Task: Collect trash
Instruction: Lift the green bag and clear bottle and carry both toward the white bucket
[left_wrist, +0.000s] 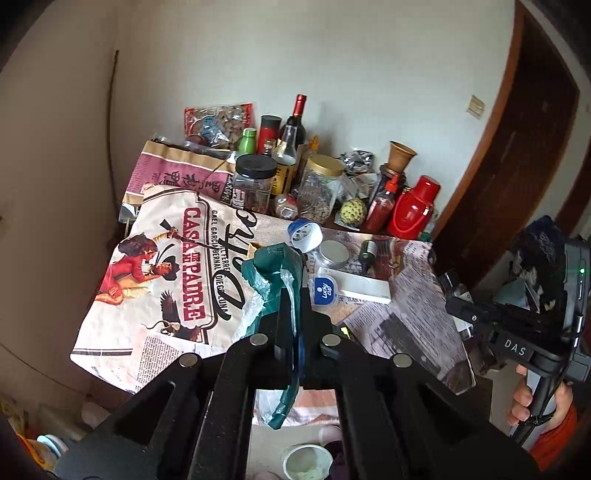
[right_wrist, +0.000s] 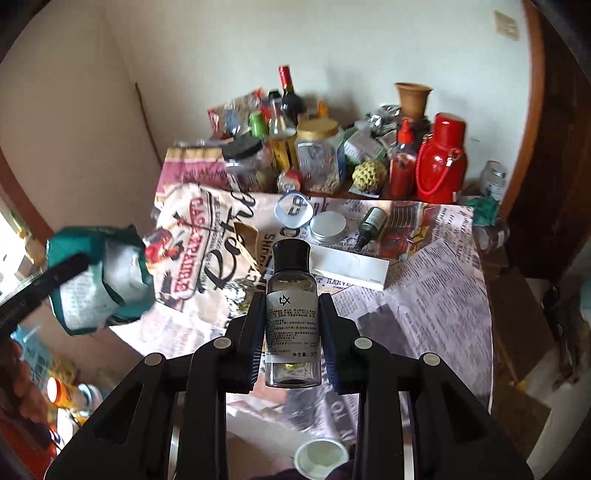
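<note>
Two pieces are in hand: your left gripper (left_wrist: 291, 306) has its jaws clamped on the green wrapper (left_wrist: 275, 266), your right gripper (right_wrist: 291, 314) pinches the small bottle (right_wrist: 292, 314). Next, carry both to whatever bin waits below the jaws.

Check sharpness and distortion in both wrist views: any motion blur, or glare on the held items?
Left wrist view: mostly sharp, the wall and door frame bowed by the fisheye, the green wrapper clear in the left gripper. Right wrist view: jars at the back smeared, the small bottle in the right gripper sharp, no strong glare.
</note>
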